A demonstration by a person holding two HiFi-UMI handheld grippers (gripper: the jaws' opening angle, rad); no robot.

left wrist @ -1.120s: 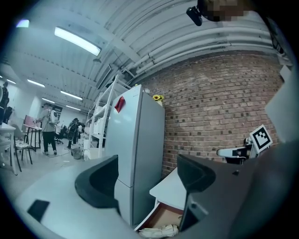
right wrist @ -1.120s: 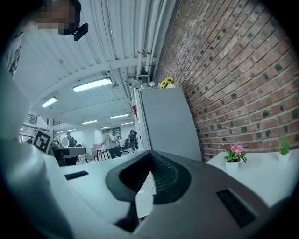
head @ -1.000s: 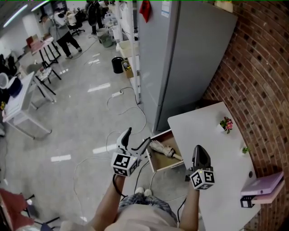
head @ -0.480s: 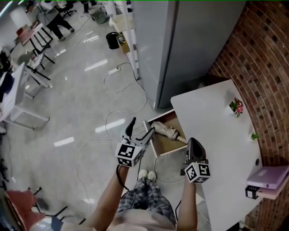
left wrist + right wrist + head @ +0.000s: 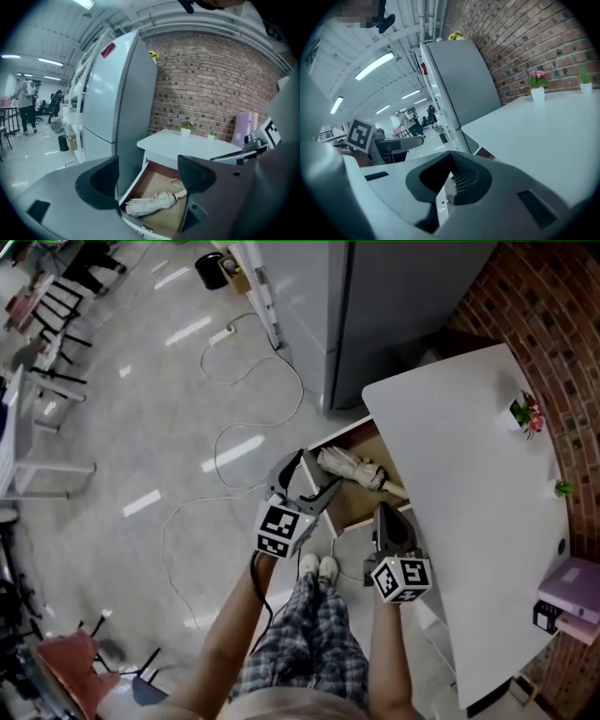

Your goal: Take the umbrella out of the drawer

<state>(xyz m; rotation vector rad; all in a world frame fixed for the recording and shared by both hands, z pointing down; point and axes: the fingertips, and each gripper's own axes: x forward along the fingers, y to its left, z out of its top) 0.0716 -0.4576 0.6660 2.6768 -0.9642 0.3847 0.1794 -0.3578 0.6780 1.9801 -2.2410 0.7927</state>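
- The umbrella (image 5: 349,468), folded and cream-coloured, is seen lying in the open drawer (image 5: 359,502), with its handle end turned toward the table (image 5: 469,474).
- In the left gripper view the umbrella (image 5: 151,202) is framed just below and ahead of the gap between the jaws, on the drawer's wooden floor, and is touched by neither jaw.
- The left gripper (image 5: 307,482) is held at the drawer's outer end. Its jaws are spread wide and nothing is gripped between them.
- The right gripper (image 5: 386,514) is held to the right of the left one, at the drawer's near side by the table edge. Its jaws are pressed together at the tips and nothing is caught in them.
- A grey fridge (image 5: 403,315) is seen beyond the drawer, ahead of the left gripper.
- A small flower pot (image 5: 527,414) is set at the far side of the table, well ahead of the right gripper, near the brick wall (image 5: 553,324).
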